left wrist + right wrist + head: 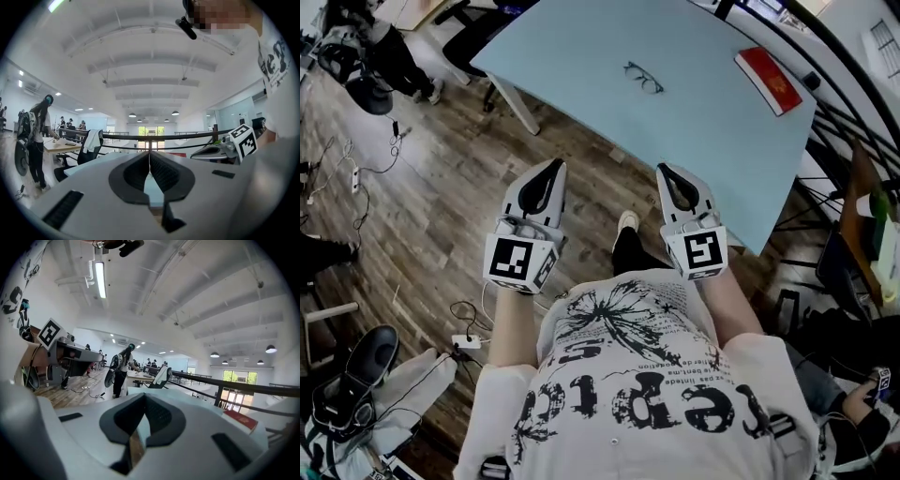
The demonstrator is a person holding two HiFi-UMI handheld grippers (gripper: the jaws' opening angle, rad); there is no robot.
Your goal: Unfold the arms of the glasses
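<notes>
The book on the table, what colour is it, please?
The book is red; the head view shows it best.

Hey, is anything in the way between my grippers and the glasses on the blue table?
Nothing visible. The glasses lie alone on bare table ahead of the left gripper and right gripper; the red book sits off at the table's right edge.

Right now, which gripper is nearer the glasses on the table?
Right. The right gripper is at the table's near edge, almost in line with the glasses; the left gripper is farther left, over the wooden floor.
</notes>
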